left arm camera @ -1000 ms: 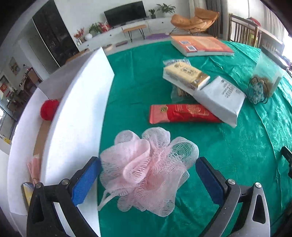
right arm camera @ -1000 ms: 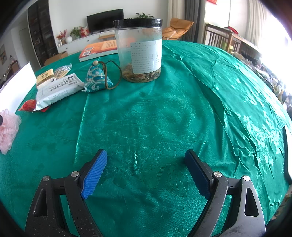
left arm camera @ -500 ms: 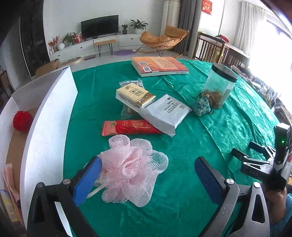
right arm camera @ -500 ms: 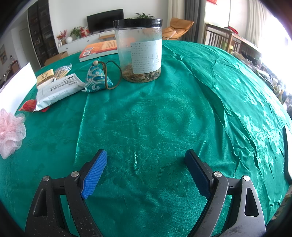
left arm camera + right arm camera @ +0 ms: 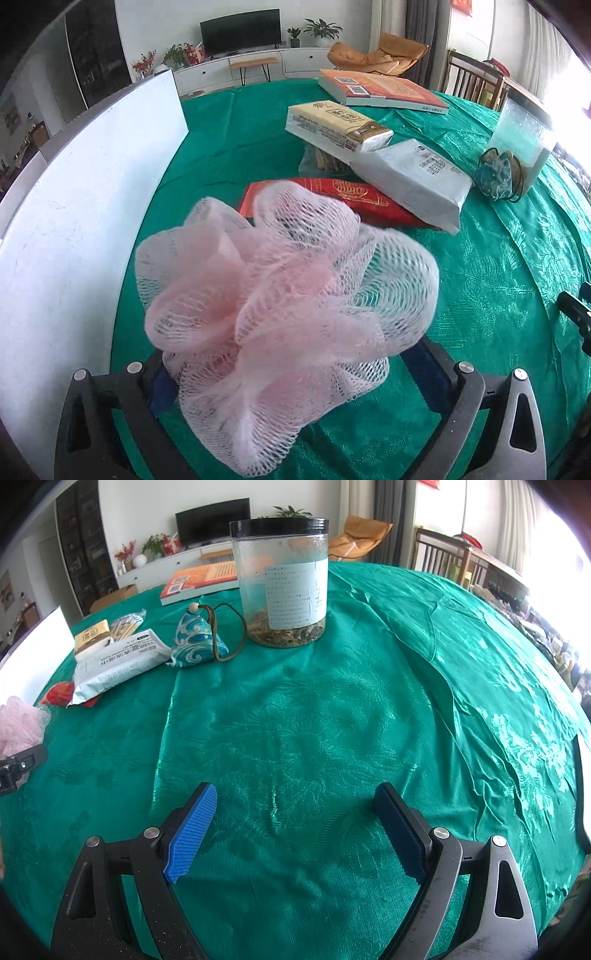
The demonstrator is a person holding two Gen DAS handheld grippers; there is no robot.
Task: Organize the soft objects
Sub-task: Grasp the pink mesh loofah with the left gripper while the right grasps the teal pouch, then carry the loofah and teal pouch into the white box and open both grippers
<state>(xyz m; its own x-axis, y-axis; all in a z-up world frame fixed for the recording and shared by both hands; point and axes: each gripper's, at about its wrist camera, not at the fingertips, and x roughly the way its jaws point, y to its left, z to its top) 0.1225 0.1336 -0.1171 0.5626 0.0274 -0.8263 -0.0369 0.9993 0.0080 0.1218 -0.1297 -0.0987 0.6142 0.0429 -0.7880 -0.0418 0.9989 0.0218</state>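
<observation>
Filling most of the left wrist view, a pink mesh bath puff (image 5: 284, 314) sits between the blue pads of the left gripper (image 5: 291, 373), whose jaws stand wide on either side of it; whether the pads actually press the mesh cannot be told, since the puff covers their tips. A tall white box wall (image 5: 92, 206) rises just beside the puff on the left. Behind the puff on the green tablecloth (image 5: 498, 280) lies a red packet (image 5: 354, 195), partly under a white pouch (image 5: 417, 181), with a yellow-and-white tissue pack (image 5: 336, 125) resting on top of that pile and an orange book (image 5: 384, 90) further back. From the right wrist, the right gripper (image 5: 295, 830) is spread wide and empty above bare cloth, well apart from the objects. A clear jar with a black lid (image 5: 282, 583) stands upright ahead, and a blue patterned sachet (image 5: 197, 640) with a brown cord lies just beside it.
</observation>
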